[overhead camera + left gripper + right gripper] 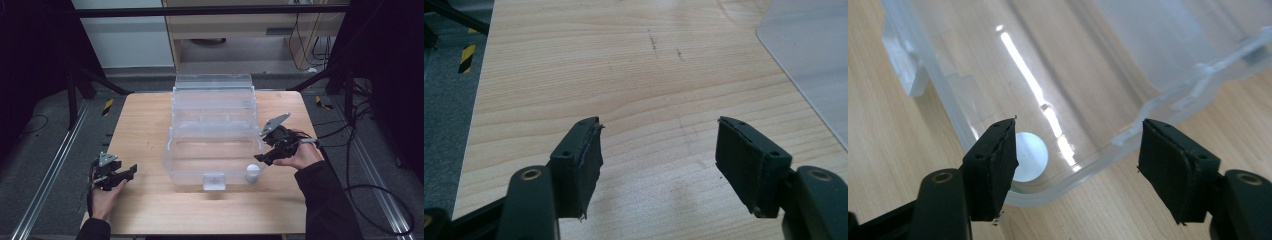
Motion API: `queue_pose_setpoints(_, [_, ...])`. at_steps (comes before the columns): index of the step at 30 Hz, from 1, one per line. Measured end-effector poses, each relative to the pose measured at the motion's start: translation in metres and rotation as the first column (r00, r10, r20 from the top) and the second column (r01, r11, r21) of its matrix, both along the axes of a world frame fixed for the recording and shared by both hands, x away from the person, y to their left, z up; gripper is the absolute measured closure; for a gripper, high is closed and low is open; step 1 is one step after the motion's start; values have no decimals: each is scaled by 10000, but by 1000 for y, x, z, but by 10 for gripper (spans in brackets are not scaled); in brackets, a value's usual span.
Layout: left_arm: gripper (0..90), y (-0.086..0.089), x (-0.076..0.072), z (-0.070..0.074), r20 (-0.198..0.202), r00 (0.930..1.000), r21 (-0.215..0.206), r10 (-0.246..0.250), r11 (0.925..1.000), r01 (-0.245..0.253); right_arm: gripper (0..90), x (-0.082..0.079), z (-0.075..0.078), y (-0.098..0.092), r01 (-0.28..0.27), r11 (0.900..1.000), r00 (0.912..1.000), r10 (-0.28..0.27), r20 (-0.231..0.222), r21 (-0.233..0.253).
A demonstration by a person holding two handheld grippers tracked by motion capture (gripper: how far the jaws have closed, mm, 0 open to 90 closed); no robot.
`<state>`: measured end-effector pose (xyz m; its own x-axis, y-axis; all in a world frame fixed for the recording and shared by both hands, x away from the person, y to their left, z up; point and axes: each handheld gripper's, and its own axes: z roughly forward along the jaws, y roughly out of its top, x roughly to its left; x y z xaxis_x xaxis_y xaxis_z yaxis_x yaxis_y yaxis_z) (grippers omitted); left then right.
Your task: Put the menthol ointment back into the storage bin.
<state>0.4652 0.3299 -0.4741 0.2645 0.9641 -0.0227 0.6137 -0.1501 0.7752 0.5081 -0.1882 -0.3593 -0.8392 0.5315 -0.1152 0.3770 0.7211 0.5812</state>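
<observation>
- High view: a pale wooden counter (145, 130) stands on grey carpet, with metal rails along both sides, a black frame bar across the top, and pale cabinets and loose cables at the back of the room.
- A clear plastic bin (215, 135) sits mid-counter, its lid tipped back behind it and a small latch on its near wall.
- The right gripper (265, 159) is held at the bin's near right corner; its fingers (993, 165) are spread wide and grip nothing.
- Right gripper view: a white cap (1030, 156) lies inside the bin's corner, just beyond the left finger and partly hidden behind it, with the bin's rounded rim (1088, 167) running between the two fingers.
- The left gripper (131, 172) is well apart from the bin, near the counter's left front edge; its fingers (581, 165) are also spread, with bare wood grain between them.
- Left gripper view: faint dark scuffs mark the wood ahead of the fingers, and black-and-yellow tape (467, 57) lies on the carpet far left.
</observation>
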Motion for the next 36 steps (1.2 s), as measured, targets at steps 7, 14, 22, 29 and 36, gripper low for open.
queue_pose_setpoints(7, [422, -1, -1, 2, -9, 10000, 1, -45, 10000, 45, 300, -14, -1, -29, 1144, 9851, 9890, -1252, 794, 1286])
queue_pose_setpoints(14, [446, -2, -2, 2, -17, 9999, -33, -108, 9999, 108, 259, -24, -11, -49, 2005, 9492, 9658, -2330, 1138, 2424])
queue_pose_setpoints(22, [446, -3, -2, 3, -7, 9999, -10, -128, 9999, 128, 205, -30, -31, -64, 2726, 8988, 9364, -3298, 1200, 3432])
queue_pose_setpoints(29, [440, -3, -2, 2, 3, 9999, -37, -143, 9999, 143, 175, -29, -54, -81, 3556, 8598, 9072, -4118, 858, 3663])
queue_pose_setpoints(36, [416, -3, -1, 2, 18, 9999, -78, -106, 9999, 106, 156, -29, -74, -96, 4181, 8338, 8849, -4635, 459, 3605])
